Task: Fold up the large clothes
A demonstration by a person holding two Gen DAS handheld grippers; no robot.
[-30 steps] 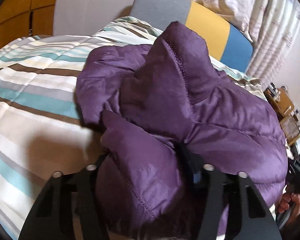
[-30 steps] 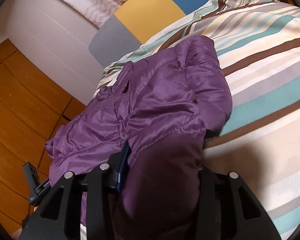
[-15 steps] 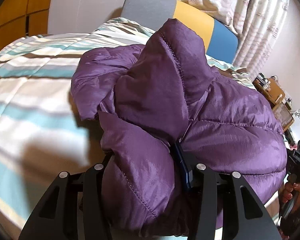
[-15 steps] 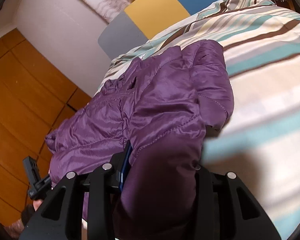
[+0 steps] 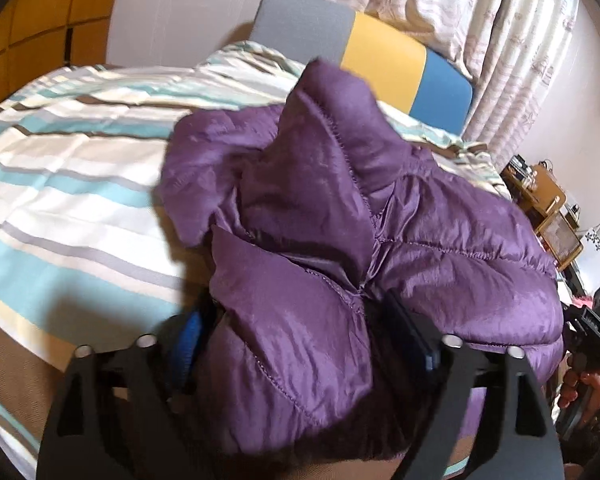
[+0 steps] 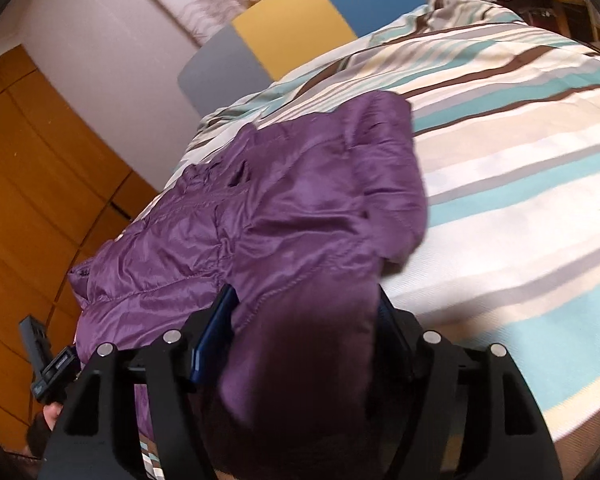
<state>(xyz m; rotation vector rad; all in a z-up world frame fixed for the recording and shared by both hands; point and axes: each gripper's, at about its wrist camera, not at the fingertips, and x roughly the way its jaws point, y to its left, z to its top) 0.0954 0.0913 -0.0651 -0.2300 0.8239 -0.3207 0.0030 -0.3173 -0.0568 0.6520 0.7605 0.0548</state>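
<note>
Left wrist view: left gripper sits at the near edge of the jacket, with a puffy fold of the fabric between its jaws.
Left tongs: jaws are opening and stand wide; the blue pad on one side looks clear of the cloth, the other pad is hard to judge, so the fold seems released, not pinched.
Right wrist view: right gripper straddles another thick fold of the same jacket.
Right tongs: jaws are opening; fabric fills the gap between them and may brush the pads, but no squeeze is evident.
Jacket location: on the striped bed, bunched in a heap near its edge, one end reaching towards the headboard.
Step in hand: release of both folds after laying the jacket down, by my reading.
Release method: let both jaws reach full width before any retreat, so no pad drags the slippery shell.
Withdrawal: draw both grippers back along their own line, together, to keep the heap in place.
Risk: padded fabric springs back, so the fold may reopen.
Next need: the heap looks uneven; a flattening or a fresh grip at hem or sleeve is likely required.
</note>
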